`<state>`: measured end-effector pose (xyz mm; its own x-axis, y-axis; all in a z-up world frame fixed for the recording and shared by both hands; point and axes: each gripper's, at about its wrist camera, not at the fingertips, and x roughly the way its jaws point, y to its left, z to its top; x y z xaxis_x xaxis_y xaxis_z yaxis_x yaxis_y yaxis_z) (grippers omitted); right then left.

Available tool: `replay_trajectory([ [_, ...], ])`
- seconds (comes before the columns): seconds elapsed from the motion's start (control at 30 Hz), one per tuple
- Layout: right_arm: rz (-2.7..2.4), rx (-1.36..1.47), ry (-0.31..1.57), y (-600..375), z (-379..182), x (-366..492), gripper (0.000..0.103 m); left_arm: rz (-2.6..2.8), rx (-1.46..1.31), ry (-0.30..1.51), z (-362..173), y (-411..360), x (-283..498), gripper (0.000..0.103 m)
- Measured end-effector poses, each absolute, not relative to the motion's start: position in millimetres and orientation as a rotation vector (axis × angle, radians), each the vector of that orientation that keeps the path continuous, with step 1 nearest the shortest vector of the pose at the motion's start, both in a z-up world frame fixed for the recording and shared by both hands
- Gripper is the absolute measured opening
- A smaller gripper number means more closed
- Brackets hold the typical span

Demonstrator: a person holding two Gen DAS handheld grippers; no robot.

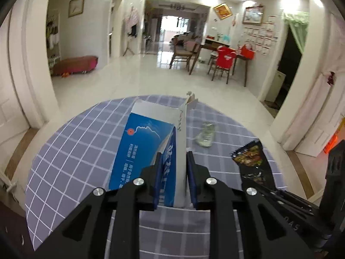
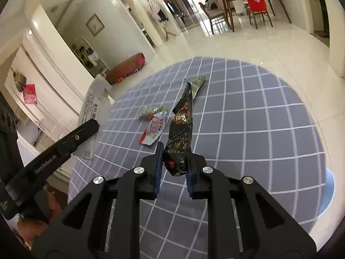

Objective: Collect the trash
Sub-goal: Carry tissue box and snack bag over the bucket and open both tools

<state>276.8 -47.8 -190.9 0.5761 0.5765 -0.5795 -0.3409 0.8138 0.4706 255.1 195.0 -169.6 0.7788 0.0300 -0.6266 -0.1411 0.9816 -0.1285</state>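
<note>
Blue-and-white carton [image 1: 151, 151] up off the round checked tablecloth [image 1: 71, 151], flattened and standing on edge between the pads of the left gripper [image 1: 174, 168] — jaws nearly closed and pressing on both its faces. Black snack wrapper [image 2: 180, 133] likewise pinched at its lower end in the right gripper [image 2: 174, 161], narrow gap, rest of the foil sticking up and away from the camera, clear of the cloth. So two pieces in hand, none yet binned as far as can be judged; no bin or bag in either view. Still lying on the cloth: a red-and-white wrapper [image 2: 153, 131] just left of the black one, a crumpled silvery-green wrapper [image 2: 152, 110] beyond it, another greenish scrap [image 2: 198, 84] farther out, and a clear crumpled piece of plastic [image 1: 206, 135] right of the carton. Judged early to midway — four pieces left at least.
</note>
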Motion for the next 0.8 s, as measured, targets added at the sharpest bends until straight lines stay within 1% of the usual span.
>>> replay_trajectory([
  [0.2, 0.476, 0.386, 0.702, -113, -173, 253, 0.019, -0.055, -0.114, 0.657, -155, 118, 256, 0.021],
  [0.43, 0.288, 0.450, 0.612, -223, -171, 211, 0.019, -0.290, -0.033, 0.677, -157, 5, 259, 0.021],
  [0.57, 0.179, 0.474, 0.588, -277, -179, 193, 0.019, -0.426, -0.001, 0.707, -168, -61, 262, 0.021],
  [0.8, 0.016, 0.525, 0.599, -359, -209, 177, 0.019, -0.592, 0.046, 0.795, -210, -160, 278, 0.021],
])
